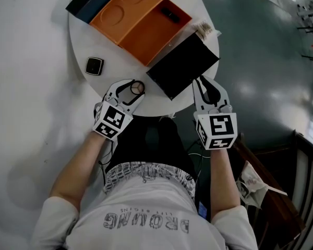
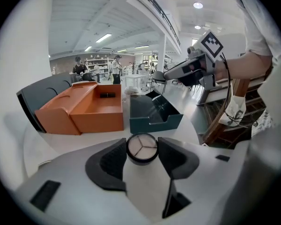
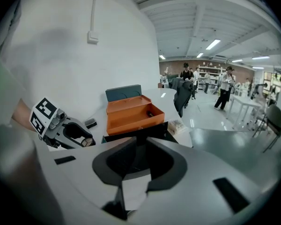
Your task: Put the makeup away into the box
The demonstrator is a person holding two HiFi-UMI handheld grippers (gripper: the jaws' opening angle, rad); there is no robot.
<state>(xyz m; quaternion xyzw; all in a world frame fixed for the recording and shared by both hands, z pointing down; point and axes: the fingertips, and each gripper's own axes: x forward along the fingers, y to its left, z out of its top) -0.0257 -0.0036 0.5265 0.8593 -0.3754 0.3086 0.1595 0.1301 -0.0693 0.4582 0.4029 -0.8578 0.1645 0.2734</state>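
Now left gripper, wide, pinches 1 round compact; right gripper, narrow, clamps dark box wall. Risk: tip-only grip, compact slips.

Round white table; glossy dark floor; ceiling strip lights.
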